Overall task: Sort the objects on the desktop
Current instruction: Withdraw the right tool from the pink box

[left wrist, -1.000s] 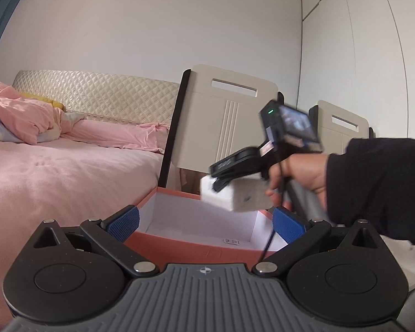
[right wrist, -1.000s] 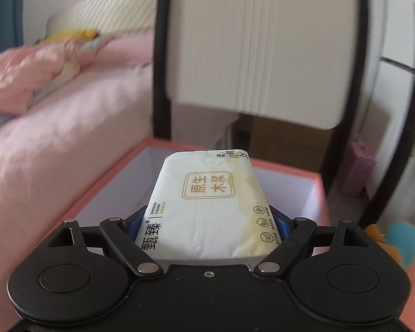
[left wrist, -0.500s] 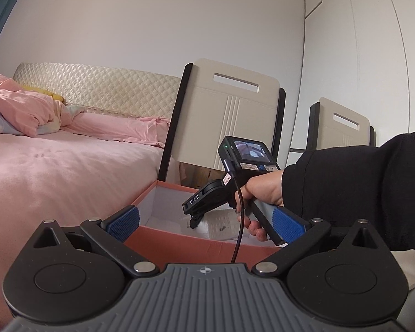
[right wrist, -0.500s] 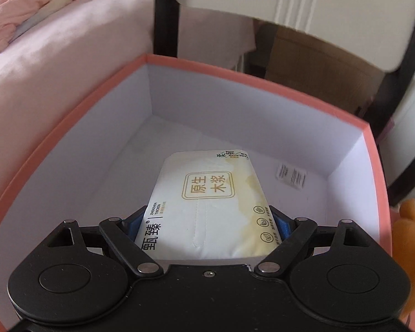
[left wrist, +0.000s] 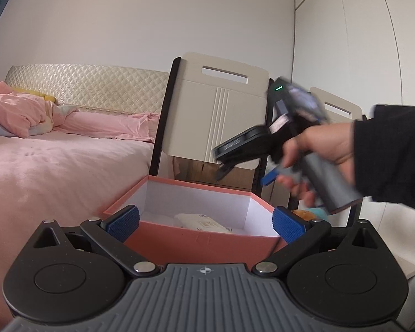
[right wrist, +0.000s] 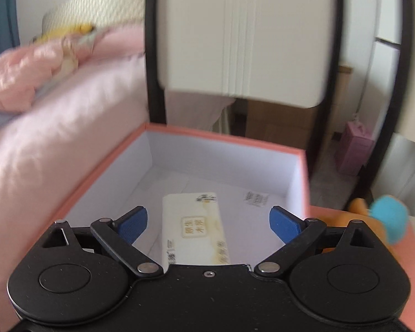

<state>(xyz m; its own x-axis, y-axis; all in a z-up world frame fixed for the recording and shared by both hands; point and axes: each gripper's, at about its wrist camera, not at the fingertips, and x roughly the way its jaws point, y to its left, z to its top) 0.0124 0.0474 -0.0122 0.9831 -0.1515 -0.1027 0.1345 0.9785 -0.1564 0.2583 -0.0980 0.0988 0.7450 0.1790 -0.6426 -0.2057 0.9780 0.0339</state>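
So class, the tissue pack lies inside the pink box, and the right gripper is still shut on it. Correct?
Not quite. The tissue pack does lie inside the pink box, but the right gripper is open and empty, as the right wrist view shows.

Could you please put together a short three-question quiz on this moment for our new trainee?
1. True or false: the right gripper is shut on the tissue pack.
2. Where does the tissue pack lie? A) on the bed B) inside the pink box C) on the chair
3. Fill in: the left gripper stands ___, either side of the box's near wall.

Key: 1 false; 2 B; 3 open
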